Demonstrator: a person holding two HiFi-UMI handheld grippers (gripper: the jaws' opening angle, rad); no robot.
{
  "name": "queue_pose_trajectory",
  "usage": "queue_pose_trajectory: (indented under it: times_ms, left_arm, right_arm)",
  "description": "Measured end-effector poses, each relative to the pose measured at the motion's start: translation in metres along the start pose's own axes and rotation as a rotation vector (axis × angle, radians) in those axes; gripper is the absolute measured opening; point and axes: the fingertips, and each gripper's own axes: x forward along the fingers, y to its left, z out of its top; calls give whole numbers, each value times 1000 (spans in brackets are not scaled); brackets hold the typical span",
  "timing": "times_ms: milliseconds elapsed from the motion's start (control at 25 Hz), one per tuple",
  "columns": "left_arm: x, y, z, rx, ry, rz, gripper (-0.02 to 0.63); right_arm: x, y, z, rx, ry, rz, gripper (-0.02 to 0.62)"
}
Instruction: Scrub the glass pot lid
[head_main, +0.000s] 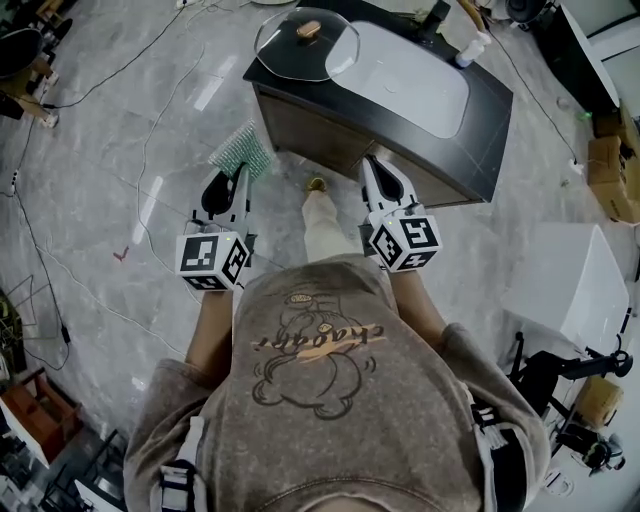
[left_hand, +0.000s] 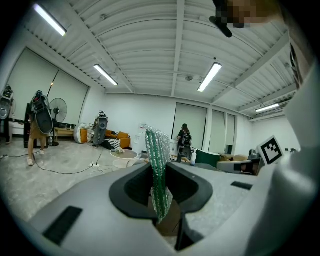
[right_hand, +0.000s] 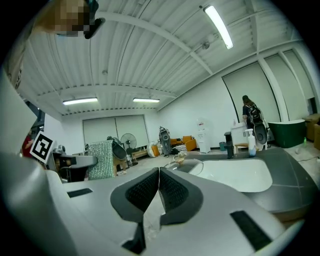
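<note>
The glass pot lid (head_main: 305, 42) with its brass knob lies on the left end of a dark counter (head_main: 330, 120), ahead of both grippers. My left gripper (head_main: 240, 176) is shut on a green scrub sponge (head_main: 242, 150), which stands up between the jaws (left_hand: 157, 160). It hangs over the floor, short of the counter's front. My right gripper (head_main: 373, 163) is shut with nothing in it, its jaws pressed together (right_hand: 159, 173), close to the counter's front face. From the right gripper view the lid (right_hand: 189, 164) shows low ahead, beside the sink.
A white sink basin (head_main: 420, 80) fills the counter right of the lid, with a soap bottle (head_main: 470, 50) at its far edge. Cables trail across the grey floor (head_main: 150, 120) at left. A white box (head_main: 570, 280) stands at right.
</note>
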Motion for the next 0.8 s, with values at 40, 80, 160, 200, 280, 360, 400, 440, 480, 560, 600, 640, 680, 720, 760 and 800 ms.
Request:
queue_pose_trajectory:
  times_ms: [40, 80, 160, 200, 280, 360, 400, 440, 480, 560, 600, 640, 680, 720, 760, 800]
  left_arm:
    - [12, 4, 3, 1, 0, 0, 84]
    - [25, 8, 6, 1, 0, 1, 84]
    - [52, 15, 14, -7, 1, 3, 84]
    - [66, 18, 18, -13, 1, 5, 84]
    - [93, 23, 29, -19, 1, 6, 83]
    - [119, 28, 40, -20, -1, 8, 84]
    - [132, 31, 45, -21, -3, 10, 84]
    - [145, 34, 50, -23, -5, 12, 84]
    - [157, 37, 54, -23, -6, 16, 83]
    - [179, 44, 63, -24, -6, 25, 84]
    - [190, 47, 66, -25, -5, 31, 84]
    - [199, 50, 69, -26, -5, 36, 83]
    - [208, 53, 72, -27, -4, 41, 83]
    - [217, 55, 75, -29, -4, 45, 83]
    - [224, 58, 79, -31, -5, 48, 83]
    - [231, 60, 82, -33, -6, 50, 84]
  right_arm:
    - [11, -6, 4, 0, -1, 3, 28]
    - [22, -13, 9, -1, -1, 6, 29]
    - [44, -27, 17, -4, 5, 12, 28]
    - [56, -35, 21, -6, 9, 15, 28]
    - [78, -50, 32, -10, 17, 22, 28]
    - [99, -65, 44, -13, 21, 29, 28]
    - [109, -72, 48, -14, 24, 32, 29]
    - [120, -79, 53, -15, 27, 35, 29]
    - [130, -86, 57, -15, 31, 40, 28]
    - [150, -98, 64, -17, 39, 52, 28]
    - [160, -103, 67, -18, 44, 59, 28]
    - [169, -107, 69, -21, 50, 67, 28]
    - [178, -111, 70, -23, 56, 75, 29]
    - [187, -115, 72, -26, 62, 82, 29]
    - [195, -118, 74, -29, 65, 89, 29]
    - [202, -121, 77, -32, 67, 93, 29]
